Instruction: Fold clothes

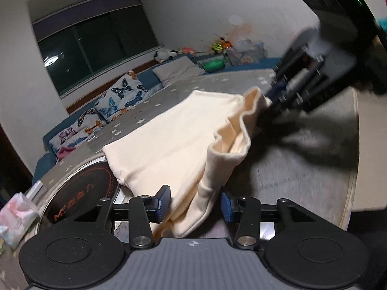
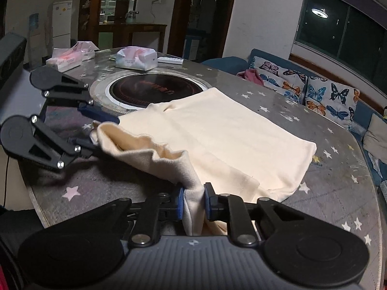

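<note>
Clearly, little writing can be read: the black hob (image 1: 84,188) set in the round table (image 2: 326,193) carries orange lettering that starts with "M" in the left wrist view, with the characters after it too blurred to make out, and in the right wrist view the same print is only an orange smear. Print on the tissue packs (image 2: 135,59) is too small to read. The cream cloth (image 2: 217,140) lies on the star-patterned table top, its far part flat and partly folded over itself, one corner overlapping the hob's metal ring; its near edge is lifted and bunched into wavy folds. The right gripper (image 2: 194,201) has its blue pads pressed against a gathered fold of that edge, pinching it; below the pads the cloth drops behind the gripper body and is cut off from view. The left gripper (image 1: 196,203) stands with its fingers spread, the cloth hanging between the pads: it touches or nearly touches the left pad and stands apart from the right one, so it is not clamped. From the right wrist view the left gripper's blue tips reach the cloth's other raised end, where the fabric hides part of the lower finger. In the left wrist view the right gripper is motion-blurred, and its tips are hard to make out against the cloth. Butterfly cushions (image 2: 321,94) line a blue sofa behind the table.
</note>
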Demonstrator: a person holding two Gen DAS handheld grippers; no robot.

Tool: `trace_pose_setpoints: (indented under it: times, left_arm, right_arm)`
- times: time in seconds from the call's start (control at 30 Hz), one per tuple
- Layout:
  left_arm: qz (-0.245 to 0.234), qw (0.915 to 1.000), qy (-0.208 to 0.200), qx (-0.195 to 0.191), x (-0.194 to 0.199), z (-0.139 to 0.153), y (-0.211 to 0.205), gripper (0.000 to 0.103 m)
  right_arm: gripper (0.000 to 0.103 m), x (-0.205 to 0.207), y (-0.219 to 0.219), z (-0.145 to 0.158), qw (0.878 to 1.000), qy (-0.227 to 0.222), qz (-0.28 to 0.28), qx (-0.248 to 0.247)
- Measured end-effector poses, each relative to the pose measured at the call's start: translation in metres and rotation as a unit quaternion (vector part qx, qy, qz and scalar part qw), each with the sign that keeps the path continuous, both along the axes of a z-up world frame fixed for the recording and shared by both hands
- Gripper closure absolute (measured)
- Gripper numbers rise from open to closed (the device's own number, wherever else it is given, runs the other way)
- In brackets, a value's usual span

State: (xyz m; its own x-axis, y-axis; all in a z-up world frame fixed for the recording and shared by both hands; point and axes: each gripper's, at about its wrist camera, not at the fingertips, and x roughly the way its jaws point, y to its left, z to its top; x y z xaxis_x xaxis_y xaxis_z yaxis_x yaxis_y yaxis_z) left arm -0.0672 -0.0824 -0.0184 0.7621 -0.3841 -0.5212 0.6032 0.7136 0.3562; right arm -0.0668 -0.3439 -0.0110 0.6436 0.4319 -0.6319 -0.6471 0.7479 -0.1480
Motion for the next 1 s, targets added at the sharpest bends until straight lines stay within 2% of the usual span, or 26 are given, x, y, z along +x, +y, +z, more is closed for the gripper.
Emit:
trace_pose_setpoints:
  times: [0.03,0.17,0.23,0.5,0.87,1.0]
  left_arm:
    - [-0.002,1.0000,0.001,0.002,0.001,-0.001,0.001,0.061]
    - [0.002,0.9999,0.012,-0.008,0.008,0.001,0.005,0.091]
    - [0.006,0.9994,0.024,-0.025,0.010,0.005,0.009,0.094]
    - [0.007,0.9966,0.046,-0.068,-0.008,0.028,0.020,0.096]
    - [-0.028,0.9946,0.069,-0.073,-0.096,0.073,0.034,0.096]
    - [-0.027,0.9955,0.061,-0.068,-0.091,0.076,0.033,0.096]
  right_arm:
    - [0.088,0.000,0.000,0.000,1.000,0.000,-0.001,0.000]
    - [0.090,-0.001,0.001,-0.001,1.000,-0.001,-0.004,0.002]
    - [0.091,-0.002,0.001,-0.001,1.000,-0.003,-0.005,0.005]
    - [0.092,-0.020,-0.002,0.018,1.000,-0.017,0.011,0.014]
    - [0.093,-0.104,-0.012,0.061,0.996,0.018,0.084,0.021]
    - [0.093,-0.108,-0.010,0.067,0.996,0.031,0.083,0.017]
